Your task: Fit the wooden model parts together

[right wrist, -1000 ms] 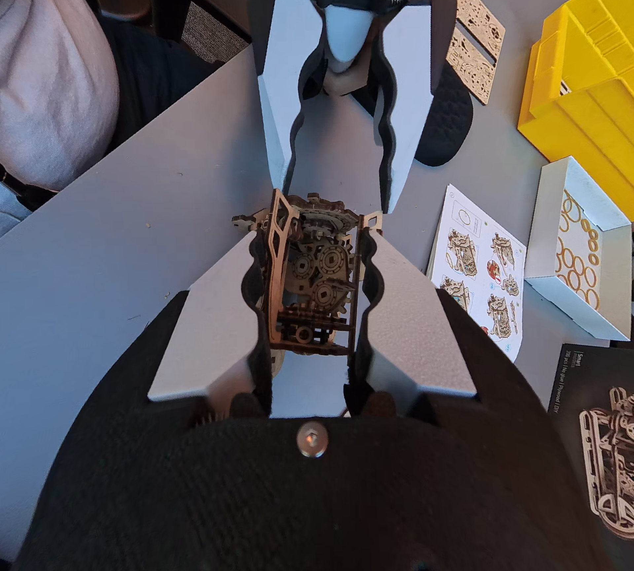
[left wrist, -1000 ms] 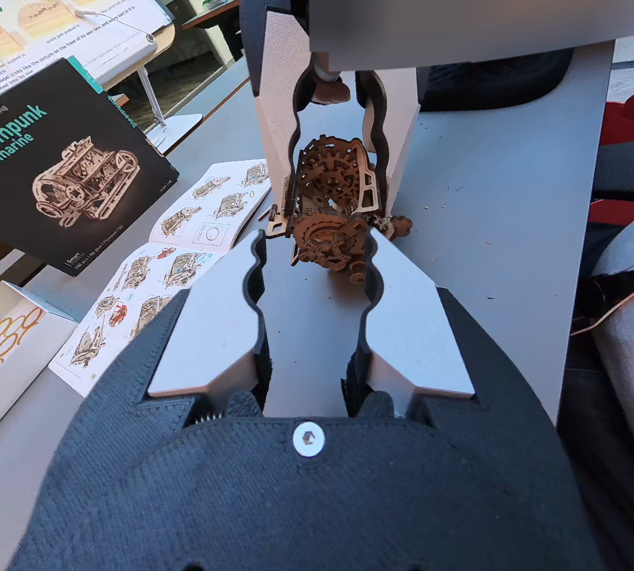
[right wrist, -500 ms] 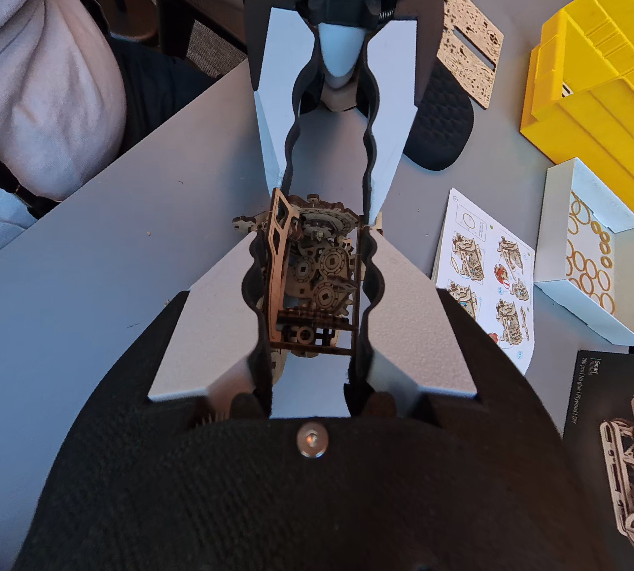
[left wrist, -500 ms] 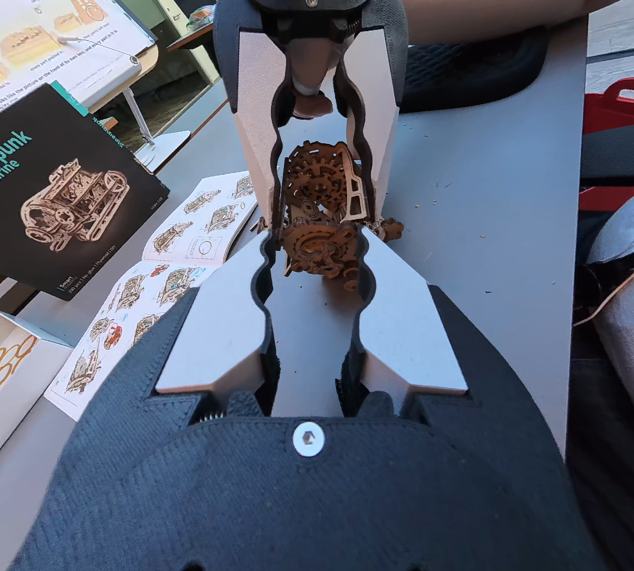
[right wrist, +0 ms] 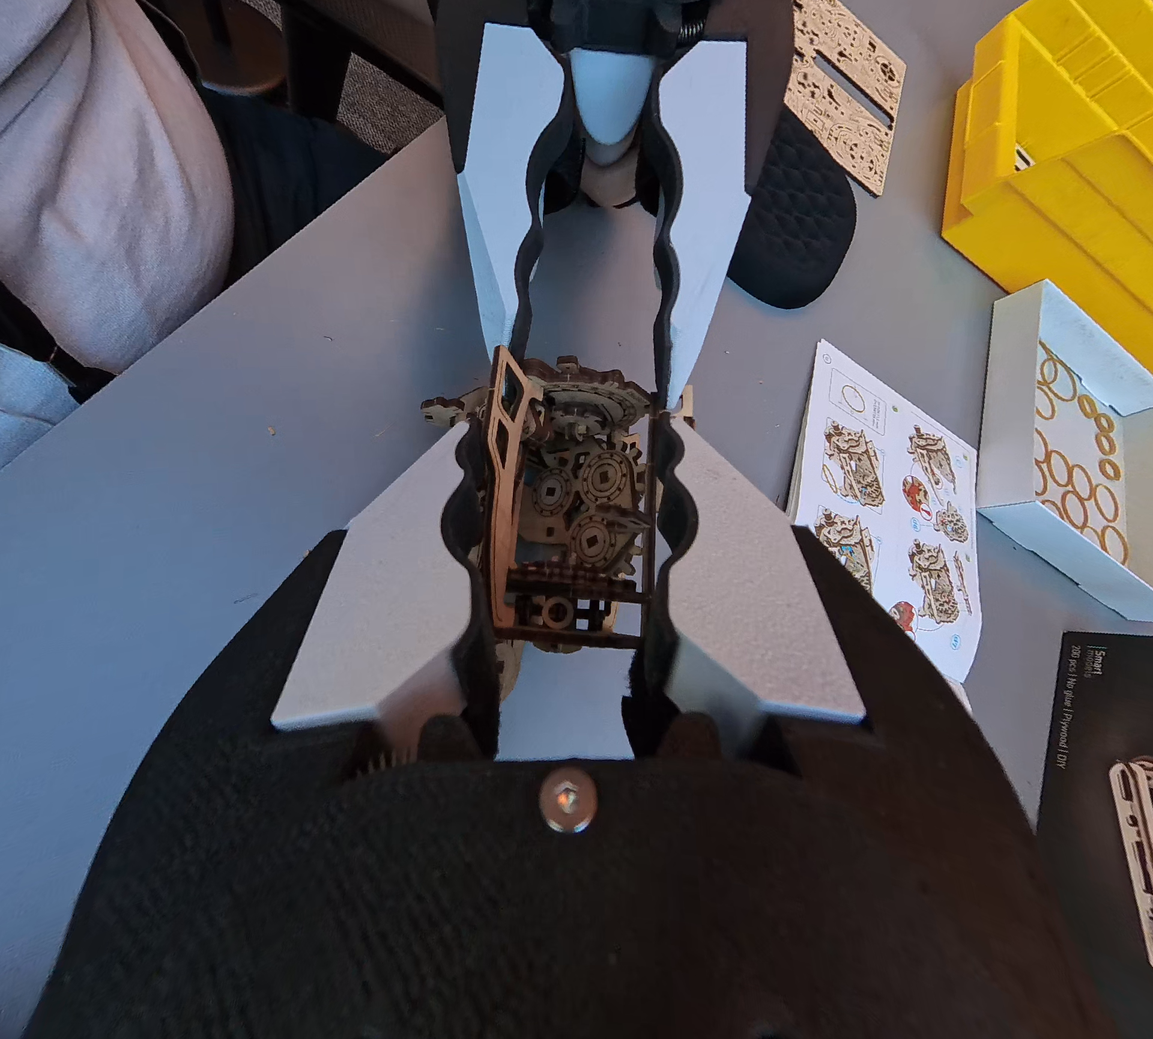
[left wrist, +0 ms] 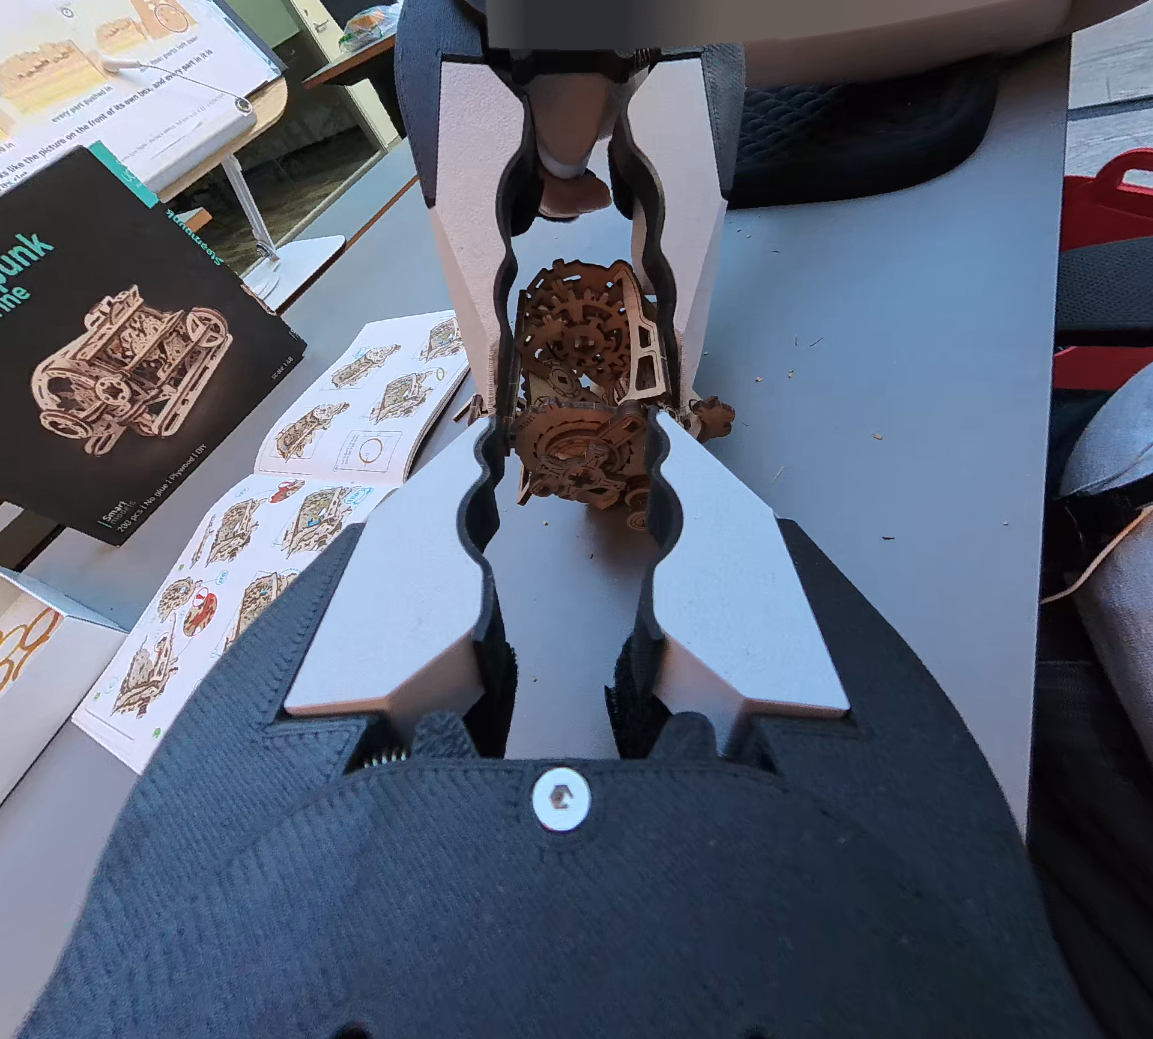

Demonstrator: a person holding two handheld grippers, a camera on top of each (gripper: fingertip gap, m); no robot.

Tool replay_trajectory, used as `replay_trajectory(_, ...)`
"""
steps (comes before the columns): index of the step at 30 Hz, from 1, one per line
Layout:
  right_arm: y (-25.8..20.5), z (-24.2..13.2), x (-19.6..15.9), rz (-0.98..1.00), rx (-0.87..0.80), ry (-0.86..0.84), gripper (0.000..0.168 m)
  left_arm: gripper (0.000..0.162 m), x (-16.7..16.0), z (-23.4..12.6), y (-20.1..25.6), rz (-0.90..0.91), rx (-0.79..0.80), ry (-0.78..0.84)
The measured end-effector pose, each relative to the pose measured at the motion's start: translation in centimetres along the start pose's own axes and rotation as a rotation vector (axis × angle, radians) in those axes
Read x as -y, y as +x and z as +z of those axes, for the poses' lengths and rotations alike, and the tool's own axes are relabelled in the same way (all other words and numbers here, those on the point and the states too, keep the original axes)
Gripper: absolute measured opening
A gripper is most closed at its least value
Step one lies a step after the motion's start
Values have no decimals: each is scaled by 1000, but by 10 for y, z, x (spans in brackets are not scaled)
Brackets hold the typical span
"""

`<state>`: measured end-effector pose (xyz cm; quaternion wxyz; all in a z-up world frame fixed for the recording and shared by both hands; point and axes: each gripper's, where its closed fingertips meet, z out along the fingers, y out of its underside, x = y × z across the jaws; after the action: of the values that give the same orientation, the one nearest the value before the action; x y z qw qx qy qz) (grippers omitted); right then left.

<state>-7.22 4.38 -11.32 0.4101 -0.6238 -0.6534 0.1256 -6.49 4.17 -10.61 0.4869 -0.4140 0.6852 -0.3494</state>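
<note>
Now my left tongs [left wrist: 571,435] have closed in on the wooden model [left wrist: 586,385] from the near end, tips touching its front gear housing, where a second ago they stood well back. Their fingers are apart, only bracketing the wood. My right tongs [right wrist: 571,435] are clamped on the model's side frames, holding it just above the bench [right wrist: 187,478]. I judge both sides are now set to press the parts home.
</note>
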Motion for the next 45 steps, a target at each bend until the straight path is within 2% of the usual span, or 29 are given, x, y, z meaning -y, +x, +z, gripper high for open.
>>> replay_trajectory(12, -1, -2, 7, 10, -5, 38, 58, 45, -2, -3, -4, -22, 18, 15)
replay_trajectory(18, 16, -22, 16, 52, -80, 106, 56, 44, -7, -5, -18, -232, -9, -4)
replay_trajectory(21, 12, -25, 17, 61, -61, 106, 37, 44, -10, -5, -27, -353, -27, -9)
replay_trajectory(23, 9, -24, 15, 104, -40, 98, 38, 44, -11, -5, -28, -403, -58, -5)
replay_trajectory(25, 9, -21, 13, 171, -10, 94, 46, 45, -10, -5, -26, -422, -92, 3)
replay_trajectory(30, 7, -10, 6, 304, 106, 76, 58, 45, -11, -3, -27, -423, -115, -3)
replay_trajectory(36, 7, -4, 0, 213, 93, -10, 49, 44, -11, -5, -25, -373, -121, -1)
replay_trajectory(45, -2, -1, -4, 112, 83, -126, 51, 45, -9, -4, -23, -278, -93, 4)
